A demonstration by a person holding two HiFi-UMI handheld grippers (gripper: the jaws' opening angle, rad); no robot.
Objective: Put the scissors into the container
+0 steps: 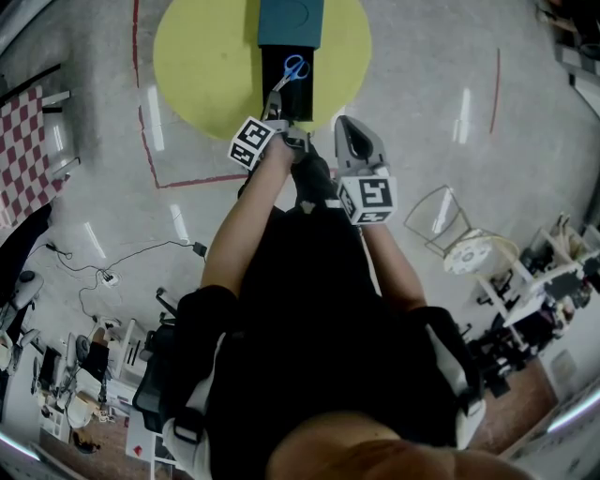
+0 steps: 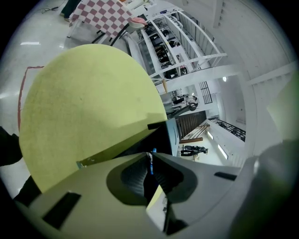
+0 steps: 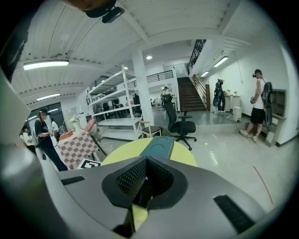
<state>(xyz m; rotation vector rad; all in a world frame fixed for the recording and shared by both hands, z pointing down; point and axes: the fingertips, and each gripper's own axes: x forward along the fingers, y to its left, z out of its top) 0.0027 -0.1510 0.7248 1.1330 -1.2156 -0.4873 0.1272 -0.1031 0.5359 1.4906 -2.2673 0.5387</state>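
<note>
Blue-handled scissors (image 1: 294, 68) lie in the open black container (image 1: 306, 98), which stands on the round yellow table (image 1: 206, 56) below its teal part (image 1: 291, 21). The scissors' blades slant down-left to my left gripper (image 1: 278, 97), which is shut on their tip at the container's near-left edge. In the left gripper view, a thin blue sliver of the scissors (image 2: 150, 165) shows between the closed tips of the left gripper (image 2: 149, 156), with the dark container (image 2: 161, 137) behind. My right gripper (image 1: 345, 122) hovers right of the container, shut and holding nothing. Its own view shows the right gripper (image 3: 146, 161) facing the teal container (image 3: 158, 147).
Red tape lines (image 1: 187, 180) mark the floor around the table. A checkered table (image 1: 23, 150) stands at the left, a wire chair (image 1: 441, 220) at the right, and cables (image 1: 112, 262) lie on the floor. An office chair (image 3: 180, 123) and shelving (image 3: 112, 112) stand beyond the table.
</note>
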